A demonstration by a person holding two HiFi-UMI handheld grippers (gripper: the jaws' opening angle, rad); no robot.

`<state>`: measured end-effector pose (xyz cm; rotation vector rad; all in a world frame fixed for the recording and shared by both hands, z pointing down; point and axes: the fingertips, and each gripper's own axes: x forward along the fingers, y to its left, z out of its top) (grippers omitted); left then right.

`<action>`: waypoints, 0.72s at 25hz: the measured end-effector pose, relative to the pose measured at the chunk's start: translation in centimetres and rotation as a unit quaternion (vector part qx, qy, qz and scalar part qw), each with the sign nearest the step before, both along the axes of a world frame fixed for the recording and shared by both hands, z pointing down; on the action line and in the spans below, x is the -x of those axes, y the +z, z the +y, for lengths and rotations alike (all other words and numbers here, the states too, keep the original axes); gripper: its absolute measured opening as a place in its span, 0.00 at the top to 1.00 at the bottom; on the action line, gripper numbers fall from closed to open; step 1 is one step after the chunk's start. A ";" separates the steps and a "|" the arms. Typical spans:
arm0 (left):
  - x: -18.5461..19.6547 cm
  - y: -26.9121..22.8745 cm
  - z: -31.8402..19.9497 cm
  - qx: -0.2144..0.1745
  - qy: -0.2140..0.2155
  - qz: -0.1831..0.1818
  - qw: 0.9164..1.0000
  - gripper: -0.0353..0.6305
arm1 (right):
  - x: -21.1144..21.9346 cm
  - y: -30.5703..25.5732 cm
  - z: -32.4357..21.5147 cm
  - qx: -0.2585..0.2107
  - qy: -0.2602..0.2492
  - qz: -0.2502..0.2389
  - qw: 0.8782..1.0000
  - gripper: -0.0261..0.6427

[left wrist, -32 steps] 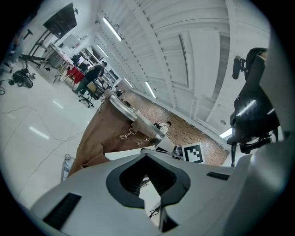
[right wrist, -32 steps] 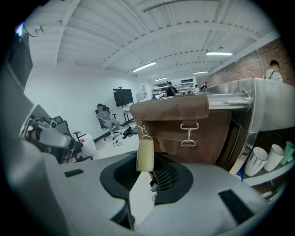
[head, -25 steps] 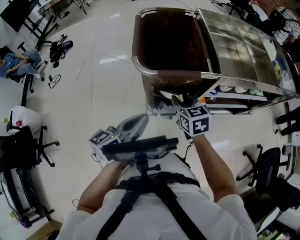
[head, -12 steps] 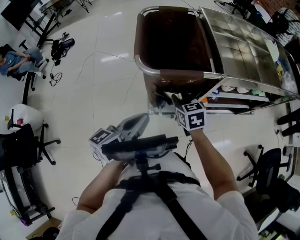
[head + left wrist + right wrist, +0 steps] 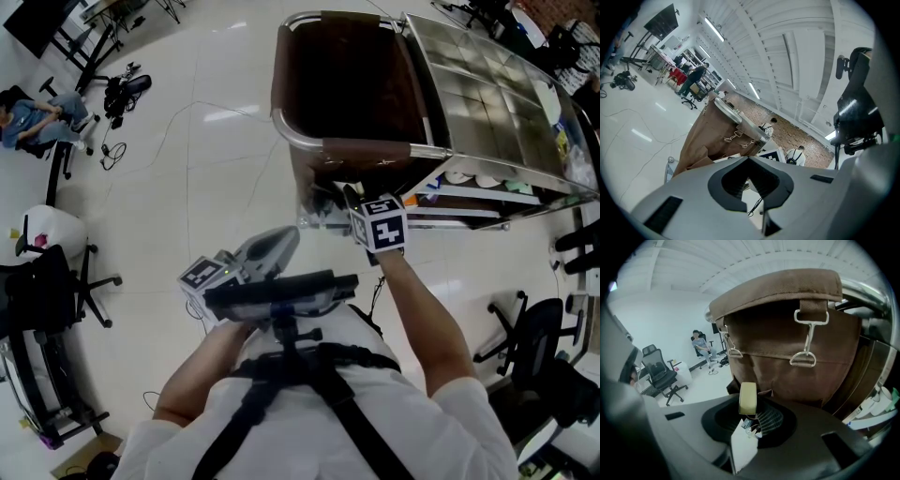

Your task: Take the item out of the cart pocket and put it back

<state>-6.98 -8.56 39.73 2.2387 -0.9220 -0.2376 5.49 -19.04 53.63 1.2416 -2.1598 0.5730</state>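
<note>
Glossy white floor (image 5: 225,197) — a cart (image 5: 292,136) parked on it.
Black office chairs (image 5: 42,291) stand along its left edge; a dark heap of gear (image 5: 120,94) lies farther off.

**White shirt, black harness, mismatched tongs**

The person wears a white short-sleeved shirt (image 5: 234,436) under a black strap harness (image 5: 323,375). The harness bands narrow upward to a black bar-shaped camera mount (image 5: 281,289) at the chest. The left tongs (image 5: 749,160) have a smooth, light grey moulded shell with dark ribbed pads inside (two shallow rectangular recesses mark the shell's upper face). The right tongs (image 5: 752,420) are dark grey, almost black, and ribbed within in the same way. Each carries a white cube printed with black square markers, the right marker cube (image 5: 382,228) and the left marker cube (image 5: 202,275).
</note>
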 end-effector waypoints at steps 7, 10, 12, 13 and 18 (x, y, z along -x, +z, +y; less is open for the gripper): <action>-0.1 0.0 -0.1 -0.002 -0.001 0.003 1.000 0.96 | 0.1 1.4 -0.7 0.013 0.000 0.019 1.000 0.85; 0.0 0.3 -0.1 0.005 -0.001 -0.002 1.000 0.96 | 0.1 2.3 -0.9 0.025 0.005 0.030 0.999 0.85; 0.2 0.3 0.0 0.001 -0.002 -0.003 1.000 0.96 | 0.2 2.7 -1.0 0.031 0.006 0.034 0.999 0.85; 0.3 0.2 -0.1 0.000 -0.003 -0.002 1.000 0.96 | 0.3 2.8 -1.0 0.031 0.007 0.036 0.999 0.85; 0.1 0.3 -0.4 -0.002 -0.005 -0.001 1.000 0.96 | 0.3 2.8 -1.6 0.029 0.006 0.041 0.999 0.84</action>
